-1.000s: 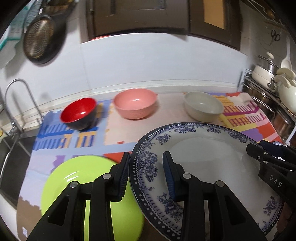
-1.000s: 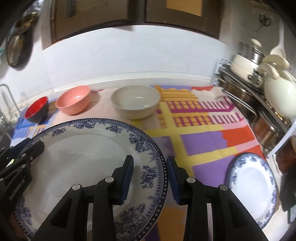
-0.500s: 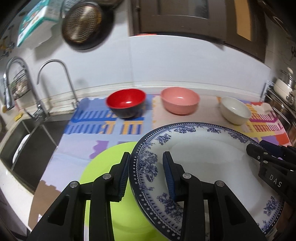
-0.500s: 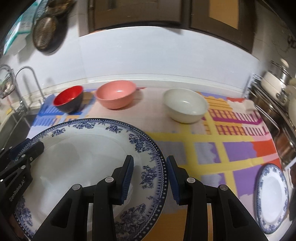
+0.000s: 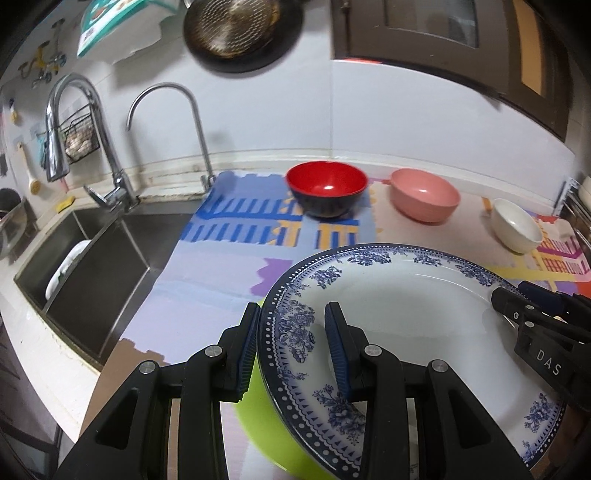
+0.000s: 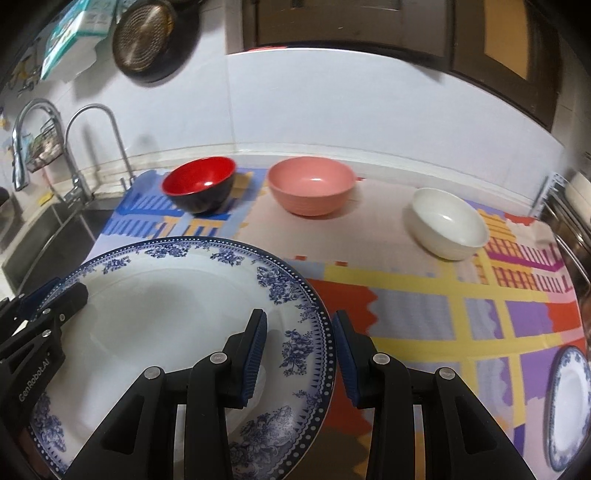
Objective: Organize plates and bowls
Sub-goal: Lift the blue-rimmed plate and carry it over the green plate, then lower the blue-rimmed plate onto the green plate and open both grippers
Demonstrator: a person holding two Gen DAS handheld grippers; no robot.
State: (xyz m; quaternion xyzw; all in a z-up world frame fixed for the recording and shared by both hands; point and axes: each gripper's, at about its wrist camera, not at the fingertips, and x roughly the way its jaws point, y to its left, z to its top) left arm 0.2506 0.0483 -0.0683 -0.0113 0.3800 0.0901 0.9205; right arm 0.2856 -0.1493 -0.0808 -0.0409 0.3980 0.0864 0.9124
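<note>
A patterned mat [image 6: 424,299] was seen spread over the counter beside a steel sink [image 5: 92,266], whose far basin was partly cut off at the frame edge. Above the mat, a large blue-and-white plate [image 5: 406,314] was held by both tools at once: the left gripper [image 5: 291,350] was clamped on its left rim, one pad under the edge and one on the face, and the right gripper [image 6: 297,350] was clamped likewise on the opposite rim. Whether the plate rested on anything could not be told, since its underside was hidden. A lime-green plate [image 5: 258,417] was noted beneath it, mostly covered, with only a sliver shown between the left fingers. A smaller blue-and-white plate [image 6: 570,406] was recorded lying at the mat's near right corner, its edge cropped by the lens. Along the wall three bowls were set in a row, apart from each other: a pink bowl [image 6: 310,190] in the middle, a white bowl [image 6: 448,223] to the right, and a red bowl [image 6: 199,188], black outside, nearest the sink. A dark pan [image 5: 240,29] was seen hanging on the wall, its top cut off.
</note>
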